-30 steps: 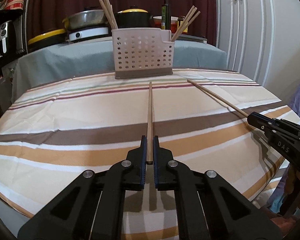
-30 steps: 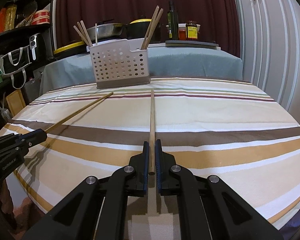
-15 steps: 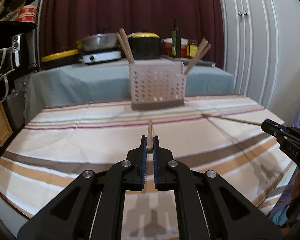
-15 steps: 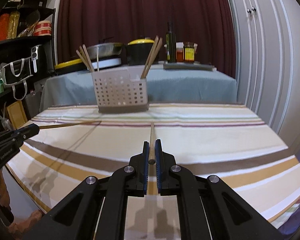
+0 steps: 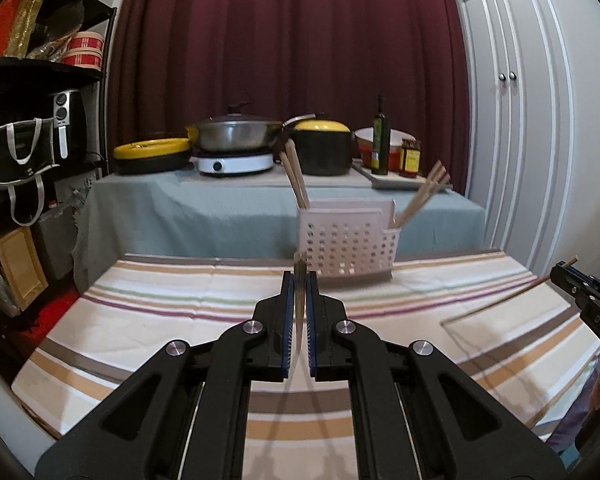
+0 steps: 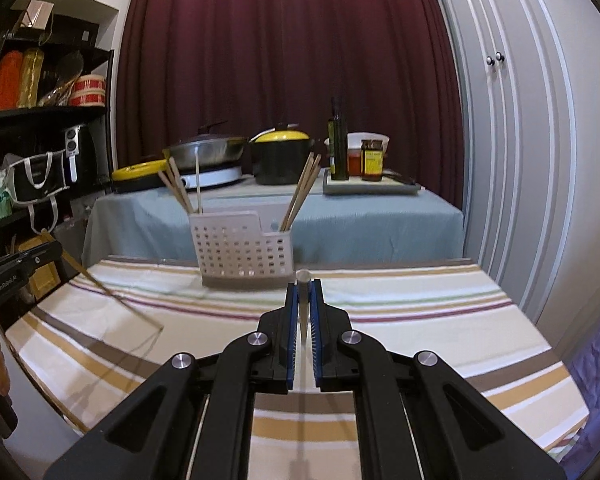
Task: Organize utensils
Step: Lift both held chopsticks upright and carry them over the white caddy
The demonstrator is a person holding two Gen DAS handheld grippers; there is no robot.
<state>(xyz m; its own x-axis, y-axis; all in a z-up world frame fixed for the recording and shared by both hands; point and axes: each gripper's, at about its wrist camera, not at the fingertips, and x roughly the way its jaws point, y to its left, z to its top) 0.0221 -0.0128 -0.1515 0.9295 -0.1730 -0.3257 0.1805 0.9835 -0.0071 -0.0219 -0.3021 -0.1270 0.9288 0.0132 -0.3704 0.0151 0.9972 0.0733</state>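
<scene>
Centrally in each wrist view, a black two-finger gripper with blue pads is raised above the striped tablecloth (image 5: 148, 312) and levelled toward the far edge of the table. Left gripper (image 5: 299, 280): clamped on one wooden chopstick (image 5: 299, 300), seen almost end-on, its shaft running down between the pads. Right gripper (image 6: 303, 288): clamped likewise on a second chopstick (image 6: 302, 300), its pale round end facing the camera. Each tool also appears at the margin of the other view, where its chopstick slants down toward the cloth without clearly touching it.

Two chopsticks are thus held, one per gripper. A white perforated utensil caddy (image 6: 242, 252) on a grey base stands near the far edge of the table, with two compartments: the taller left one holds about three chopsticks plus one thin stick, the lower right one about three, all leaning outward. Beyond lies a second table with pots (image 5: 320, 148) and bottles.
</scene>
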